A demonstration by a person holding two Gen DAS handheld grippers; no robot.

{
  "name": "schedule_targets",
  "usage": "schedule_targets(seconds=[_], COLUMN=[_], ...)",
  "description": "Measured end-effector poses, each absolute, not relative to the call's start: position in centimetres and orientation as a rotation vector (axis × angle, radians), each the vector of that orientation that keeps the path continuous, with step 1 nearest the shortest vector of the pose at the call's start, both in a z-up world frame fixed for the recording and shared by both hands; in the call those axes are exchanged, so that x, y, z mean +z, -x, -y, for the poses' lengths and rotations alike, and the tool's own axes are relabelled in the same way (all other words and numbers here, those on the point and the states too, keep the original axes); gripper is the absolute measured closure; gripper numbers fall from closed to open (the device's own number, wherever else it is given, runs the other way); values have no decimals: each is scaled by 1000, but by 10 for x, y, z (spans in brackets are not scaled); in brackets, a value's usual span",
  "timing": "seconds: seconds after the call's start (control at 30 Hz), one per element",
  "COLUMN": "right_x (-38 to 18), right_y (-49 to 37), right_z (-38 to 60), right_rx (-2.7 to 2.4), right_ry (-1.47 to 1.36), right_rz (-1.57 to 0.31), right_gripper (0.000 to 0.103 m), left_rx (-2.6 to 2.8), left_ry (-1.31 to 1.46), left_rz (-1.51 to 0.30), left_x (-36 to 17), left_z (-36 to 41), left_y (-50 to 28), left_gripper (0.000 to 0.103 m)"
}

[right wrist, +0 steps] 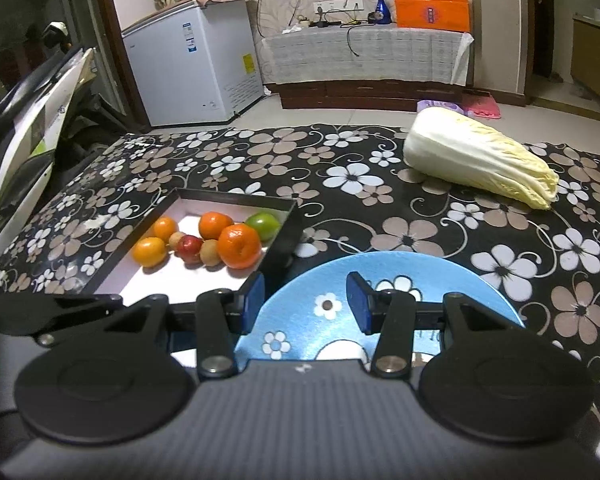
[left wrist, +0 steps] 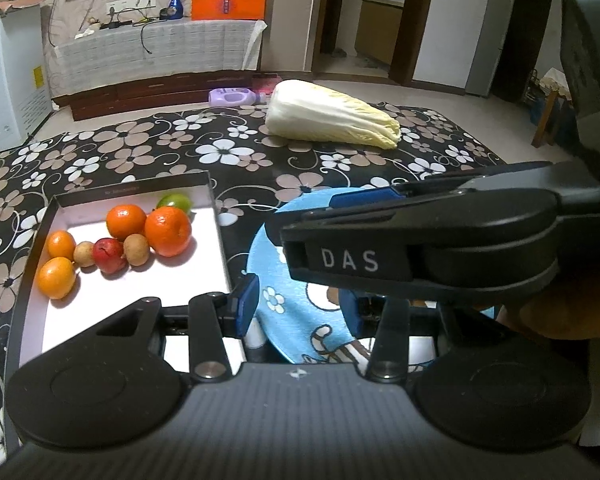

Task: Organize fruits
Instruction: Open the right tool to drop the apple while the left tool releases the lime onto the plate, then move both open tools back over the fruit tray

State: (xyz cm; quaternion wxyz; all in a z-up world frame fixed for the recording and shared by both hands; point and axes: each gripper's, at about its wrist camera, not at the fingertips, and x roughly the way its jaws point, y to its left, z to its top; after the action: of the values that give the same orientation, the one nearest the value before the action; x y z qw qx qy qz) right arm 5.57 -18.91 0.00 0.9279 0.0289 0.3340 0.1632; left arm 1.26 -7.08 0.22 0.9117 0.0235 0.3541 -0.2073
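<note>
Matte black tongs (right wrist: pixel 306 302) with blue pads (right wrist: pixel 254 296), round discs, silver screws; other tongs (left wrist: pixel 300 312) lettered "DAS".

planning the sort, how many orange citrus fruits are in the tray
4, all in the tray: two small ones at its left, one at the back, the largest in front. More may be hidden.

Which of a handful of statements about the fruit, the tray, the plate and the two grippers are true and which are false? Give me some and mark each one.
1. The fruits sit in the black-rimmed tray. True.
2. The blue plate already holds an orange. False: no fruit shows on its visible part.
3. The cabbage lies inside the tray. False: it lies on the floral tablecloth, apart from the tray.
4. One green fruit is at the tray's far corner. True.
5. The right gripper grips a fruit. False: it is open with nothing between its fingers, as is the left gripper.
</note>
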Motion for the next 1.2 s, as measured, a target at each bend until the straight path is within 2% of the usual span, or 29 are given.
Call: schedule_targets(seconds=[0.8,1.2], right_x=[-2,-19], right_y=[-69,-91], right_z=[141,116], right_rx=[408,430], right_ry=[-47,25], right_rz=[-673,-704], right_gripper=[55,55], left_rx=[-321,-237], left_ry=[-5,3], left_rz=[-727,-770], left_x=[5,-11], left_z=[11,-42], left_y=[-19,-22], left_gripper=[53,53])
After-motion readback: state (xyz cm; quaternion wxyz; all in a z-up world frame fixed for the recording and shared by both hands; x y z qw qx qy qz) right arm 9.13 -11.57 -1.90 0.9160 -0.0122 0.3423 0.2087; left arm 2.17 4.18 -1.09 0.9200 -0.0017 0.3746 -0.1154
